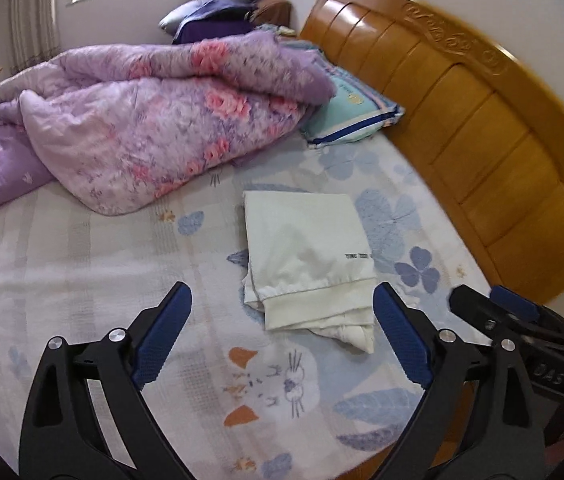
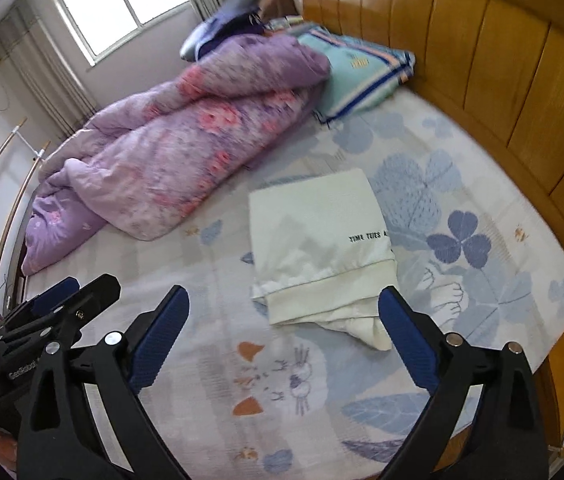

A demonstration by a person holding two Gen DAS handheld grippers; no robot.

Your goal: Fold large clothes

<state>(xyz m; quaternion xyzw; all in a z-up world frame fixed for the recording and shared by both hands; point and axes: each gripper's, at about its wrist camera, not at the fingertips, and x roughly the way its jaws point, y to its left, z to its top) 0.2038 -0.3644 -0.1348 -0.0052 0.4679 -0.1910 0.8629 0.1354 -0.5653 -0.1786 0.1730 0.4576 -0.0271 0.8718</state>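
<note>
Left gripper (image 1: 282, 332) nearest, jaws spread wide, holding nothing; right gripper (image 2: 284, 334) same, wide apart and empty. Both hover over the bed (image 1: 82, 280), just short of the folded white garment (image 1: 306, 252), which lies flat on the sheet near the headboard (image 1: 482, 128), one loose corner sticking out at its near edge. Purple floral quilt (image 1: 142, 120) bunched behind, teal pillow (image 1: 354, 112) beside it. Right view alone shows the bed's right edge and clutter below it; each view catches the other gripper at its margin.
</note>
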